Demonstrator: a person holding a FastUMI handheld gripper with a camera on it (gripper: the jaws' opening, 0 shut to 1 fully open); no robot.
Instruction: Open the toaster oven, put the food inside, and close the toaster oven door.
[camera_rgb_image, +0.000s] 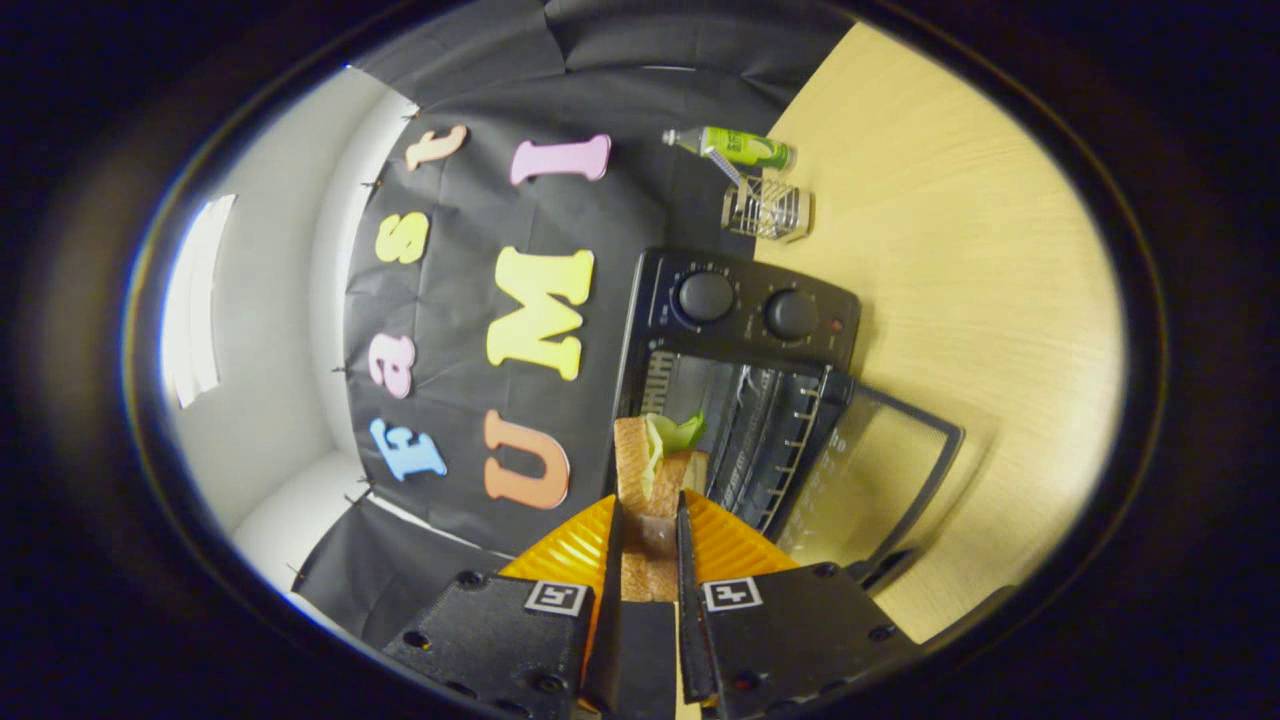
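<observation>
The view is rolled sideways. A black toaster oven (745, 310) with two round knobs stands on the wooden table (960, 280), its glass door (870, 480) swung open and lying flat. Wire racks show inside its cavity (740, 420). My gripper (648, 530) is shut on a sandwich (650, 470), bread slices with green lettuce sticking out. The sandwich is held in the air just in front of the oven's opening, its far end level with the cavity's mouth.
Beyond the oven, a small wire rack holder (766, 208) and a green bottle (745, 148) lying on its side sit on the table by the booth's black cloth wall. Bare wood spreads beside the open door.
</observation>
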